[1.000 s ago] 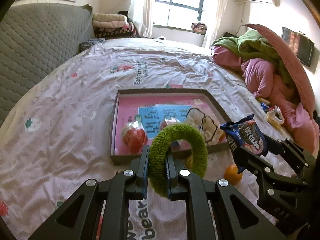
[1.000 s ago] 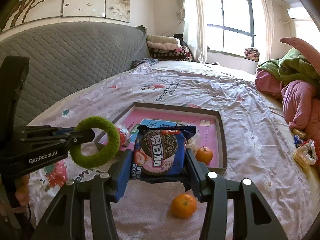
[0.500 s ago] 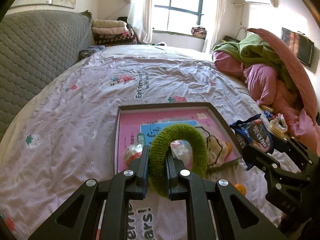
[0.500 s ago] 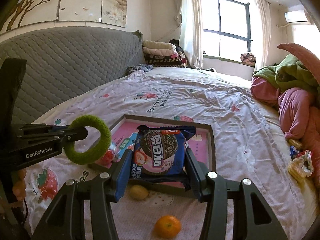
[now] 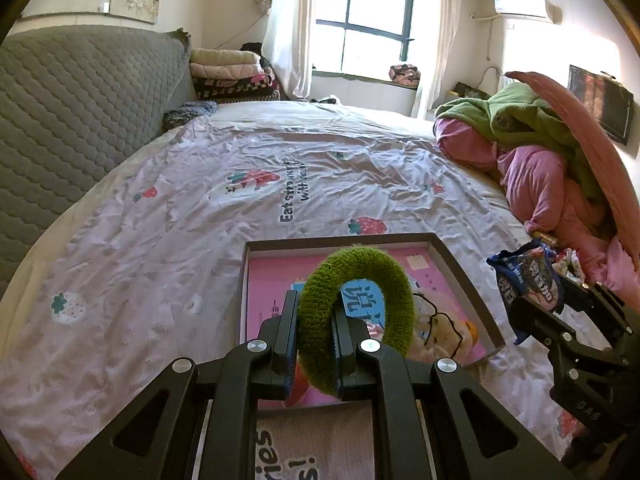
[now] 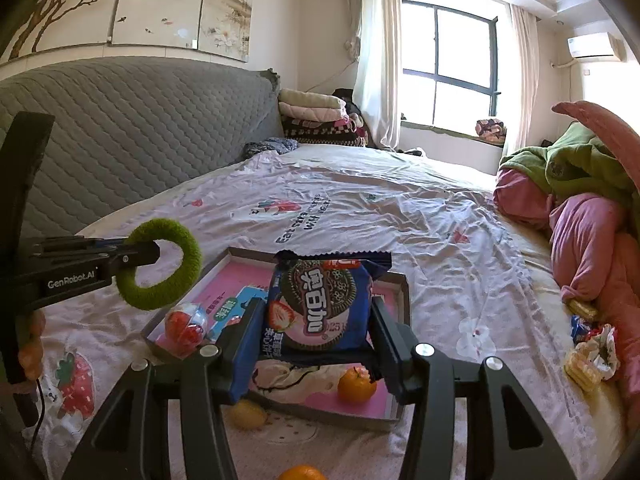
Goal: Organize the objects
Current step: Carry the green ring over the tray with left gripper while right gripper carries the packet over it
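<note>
Left tool [image 5: 314, 340] clamped tight; right tool [image 6: 316, 338] gripping, jaws half apart.

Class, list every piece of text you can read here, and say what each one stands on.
"GenRobot.AI": side of the left gripper.
"Eat stra... with...": bedsheet, rest blurred.
Chinese characters: cookie packet, partly legible.
Blue booklet in the tray: too blurred.

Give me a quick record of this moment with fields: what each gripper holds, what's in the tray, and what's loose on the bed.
left gripper: jaws shut on green fuzzy ring
right gripper: jaws shut on blue cookie packet
tray: on bedsheet; holds orange, red round toy, blue card
loose on bedsheet: yellow fruit at the tray's near edge
</note>
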{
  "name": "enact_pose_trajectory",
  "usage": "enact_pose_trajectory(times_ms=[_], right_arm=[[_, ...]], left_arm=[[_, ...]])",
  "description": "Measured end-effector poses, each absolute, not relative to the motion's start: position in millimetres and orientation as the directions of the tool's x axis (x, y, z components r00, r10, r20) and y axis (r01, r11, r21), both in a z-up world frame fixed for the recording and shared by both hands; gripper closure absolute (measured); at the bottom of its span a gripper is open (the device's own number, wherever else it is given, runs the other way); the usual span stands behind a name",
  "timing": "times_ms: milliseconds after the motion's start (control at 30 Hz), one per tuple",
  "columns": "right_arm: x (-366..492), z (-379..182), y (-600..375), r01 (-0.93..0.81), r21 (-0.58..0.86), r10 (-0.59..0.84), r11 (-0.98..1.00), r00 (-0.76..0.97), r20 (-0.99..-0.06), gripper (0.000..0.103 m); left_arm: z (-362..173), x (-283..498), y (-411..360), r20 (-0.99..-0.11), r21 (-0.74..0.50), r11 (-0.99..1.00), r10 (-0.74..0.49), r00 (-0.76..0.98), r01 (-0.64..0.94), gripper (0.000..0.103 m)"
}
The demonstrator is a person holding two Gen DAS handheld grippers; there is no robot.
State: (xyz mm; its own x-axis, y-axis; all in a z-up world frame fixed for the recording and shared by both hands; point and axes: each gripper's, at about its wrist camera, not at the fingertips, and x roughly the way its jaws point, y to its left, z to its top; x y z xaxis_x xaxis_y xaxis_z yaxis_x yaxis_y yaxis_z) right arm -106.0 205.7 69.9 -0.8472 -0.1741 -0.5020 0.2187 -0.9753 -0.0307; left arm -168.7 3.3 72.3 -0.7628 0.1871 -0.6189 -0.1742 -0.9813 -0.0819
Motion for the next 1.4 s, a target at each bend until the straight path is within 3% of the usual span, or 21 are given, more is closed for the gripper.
enact_pose_trajectory(times_ms=[533, 1400], right_arm=[[-134, 65, 213, 0.215, -0.052, -0.161, -0.975, -0.85, -0.501, 0.051], [-156, 12, 201, 0.266, -0.058, -0.178, -0.962, -0.775, -0.607, 0.051]], left_arm=[[58, -204, 2, -0.643, -0.1, -0.98, 0.195, -0.741, -0.171, 0.089], [8, -243, 9, -0.72, -0.105, -0.982, 0.184, -0.669, -0.157, 0.089]])
